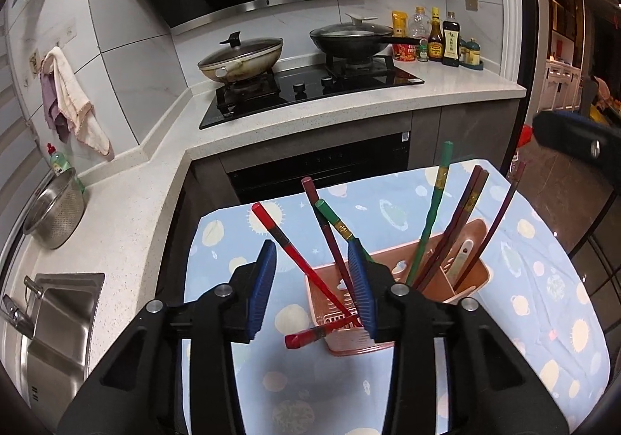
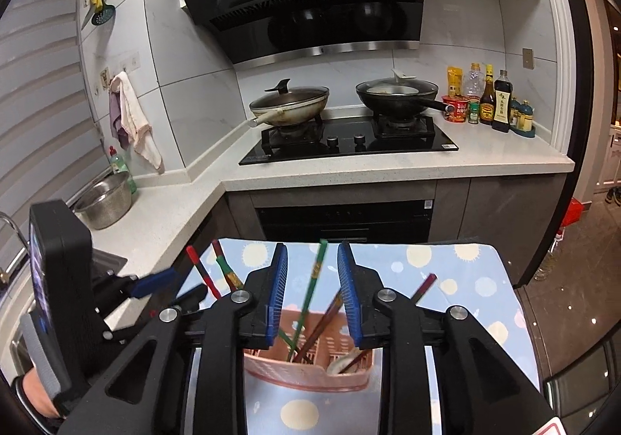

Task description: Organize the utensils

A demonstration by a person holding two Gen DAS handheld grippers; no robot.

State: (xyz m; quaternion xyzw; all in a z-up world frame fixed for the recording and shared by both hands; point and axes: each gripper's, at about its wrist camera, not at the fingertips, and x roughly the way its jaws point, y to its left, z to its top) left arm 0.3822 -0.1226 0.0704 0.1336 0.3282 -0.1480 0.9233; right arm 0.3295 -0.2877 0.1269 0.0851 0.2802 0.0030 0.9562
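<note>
1. My left gripper [image 1: 316, 281] is spread wide, nothing between the blue pads [image 1: 264, 289]; it hangs just above the left end of the pink utensil caddy [image 1: 471, 272].
2. My right gripper [image 2: 312, 293] is also spread, empty, poised over the caddy's right end [image 2: 310, 371]. A green chopstick [image 2: 310, 293] rises through the gap between its fingers but I see no contact with either pad.
3. The caddy sits on the blue planet-print cloth [image 1: 543, 279] covering the table, and most sticks are already standing in it: green chopstick [image 1: 432, 210] and dark brown chopsticks [image 1: 462, 217] lean in the right compartments, red chopstick [image 1: 287, 245], maroon chopstick [image 1: 328, 237] and a second green-tipped chopstick [image 1: 335, 223] lean in the left one.
4. A white spoon [image 1: 462, 258] lies in the right part.
5. Odd one out: a short red stick [image 1: 310, 336] lies nearly flat by the caddy's near left corner, tip poking out toward me. Can't tell if it rests on the rim or through the slots.
6. Key relation: that stick is directly below and between my left fingers, its long axis running left-right across my opening, so my left gripper is clearly nearer than my right.
7. Judgement: task looks nearly done; the next pick likely needs a left descent and wrist turn to close across it.
</note>
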